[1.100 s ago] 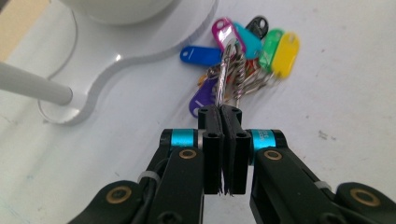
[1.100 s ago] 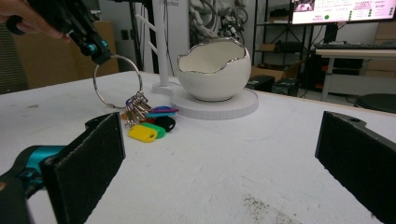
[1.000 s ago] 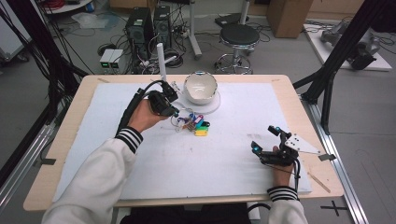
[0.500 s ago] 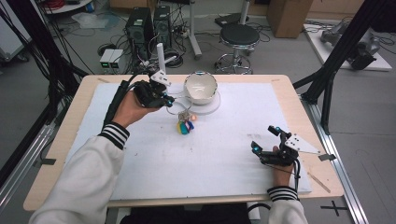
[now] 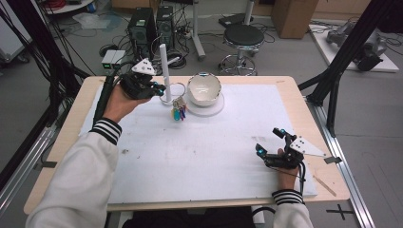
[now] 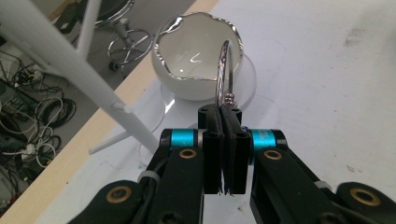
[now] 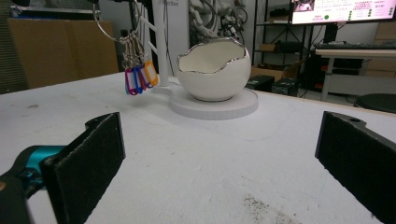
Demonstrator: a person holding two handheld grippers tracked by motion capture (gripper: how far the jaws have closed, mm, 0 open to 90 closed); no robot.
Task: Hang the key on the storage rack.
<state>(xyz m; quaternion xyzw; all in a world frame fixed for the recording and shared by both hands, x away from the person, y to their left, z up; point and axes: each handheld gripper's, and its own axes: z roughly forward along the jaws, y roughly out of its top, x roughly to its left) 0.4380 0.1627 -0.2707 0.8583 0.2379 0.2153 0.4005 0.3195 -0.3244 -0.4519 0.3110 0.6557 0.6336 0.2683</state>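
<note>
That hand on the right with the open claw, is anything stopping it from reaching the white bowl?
Probably not. The right gripper rests open near the table's front edge, and the bare sheet runs from it to the bowl. The key ring, held up by the left gripper, hangs off to the side.

The post [image 5: 164, 71] and bowl [image 5: 204, 89] crowd the mat's [image 5: 199, 156] far edge; its middle and near side lie open
</note>
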